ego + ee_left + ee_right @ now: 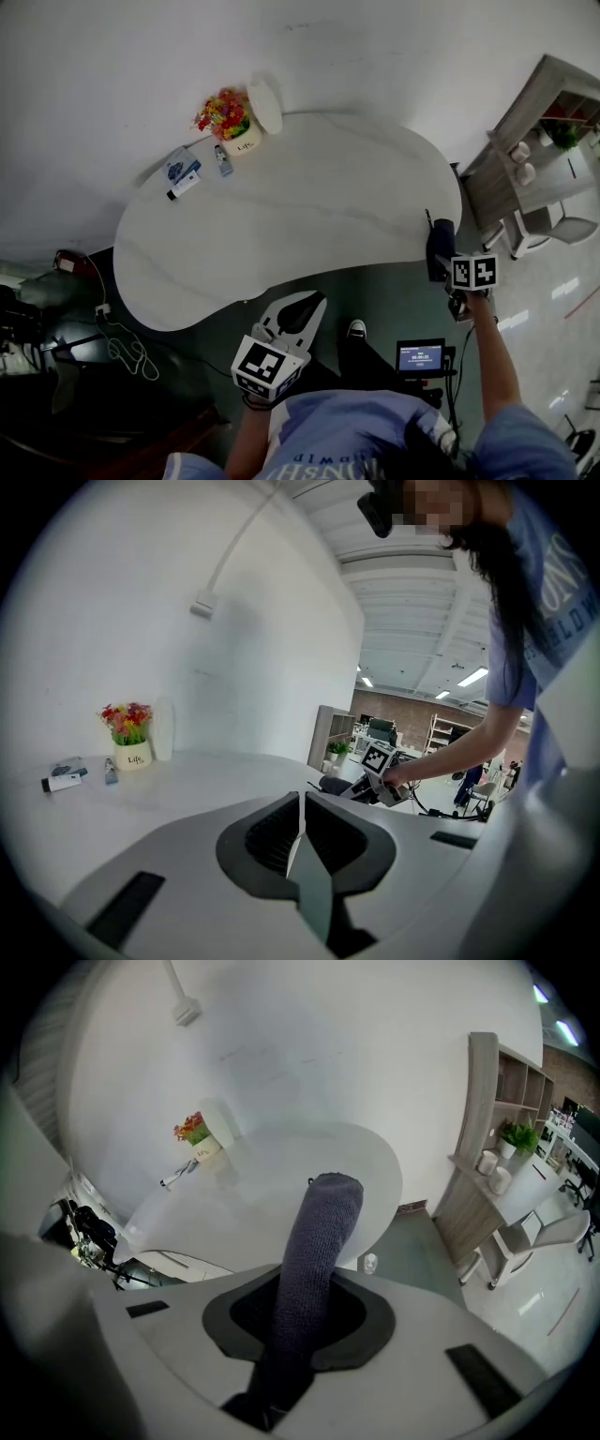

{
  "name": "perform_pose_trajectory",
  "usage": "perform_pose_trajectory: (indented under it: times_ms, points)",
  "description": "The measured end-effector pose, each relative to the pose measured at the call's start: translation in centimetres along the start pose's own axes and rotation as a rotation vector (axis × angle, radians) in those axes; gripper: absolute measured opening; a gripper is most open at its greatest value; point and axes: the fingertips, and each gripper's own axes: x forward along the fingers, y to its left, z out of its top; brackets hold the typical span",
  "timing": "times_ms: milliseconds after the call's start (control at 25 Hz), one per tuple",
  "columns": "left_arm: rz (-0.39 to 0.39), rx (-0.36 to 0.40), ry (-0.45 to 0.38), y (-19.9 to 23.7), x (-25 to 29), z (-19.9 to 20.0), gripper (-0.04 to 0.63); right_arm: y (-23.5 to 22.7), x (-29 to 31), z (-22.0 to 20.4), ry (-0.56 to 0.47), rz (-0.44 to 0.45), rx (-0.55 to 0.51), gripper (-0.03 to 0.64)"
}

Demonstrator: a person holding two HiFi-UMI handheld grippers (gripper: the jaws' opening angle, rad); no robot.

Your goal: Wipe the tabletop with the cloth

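A white kidney-shaped tabletop [309, 211] fills the middle of the head view. My right gripper [441, 255] hangs off the table's right edge, shut on a dark grey cloth [314, 1260] that sticks up between its jaws; the same cloth [441, 246] shows as a dark roll beside the table rim. My left gripper [298, 314] is below the table's front edge, over the floor, its jaws closed together with nothing in them [300, 832]. In the right gripper view the tabletop [281, 1185] lies beyond the cloth.
A pot of bright flowers [230, 120], a white object behind it, a blue packet [178, 167], a tube and a small bottle [223, 161] sit at the table's far left. A wooden shelf unit [534, 141] stands right. Cables [117, 337] and gear lie on the floor at left.
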Motion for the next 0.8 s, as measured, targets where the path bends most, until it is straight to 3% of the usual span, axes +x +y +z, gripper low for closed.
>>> perform_pose_trajectory:
  times_ms: [280,600,800]
  points:
    - [0.046,-0.013,0.024,-0.1,-1.2,-1.1,0.015,3.5,-1.0,0.2,-0.066,0.107,0.017,0.074]
    - [0.132,-0.043,0.033,-0.1,-3.3,-2.1,0.015,10.7,-1.8,0.4,-0.109,0.266,-0.049,0.074]
    - [0.113,-0.032,0.044,-1.3,-4.5,-2.9,0.015,15.0,-3.1,-0.5,-0.130,0.323,-0.111,0.074]
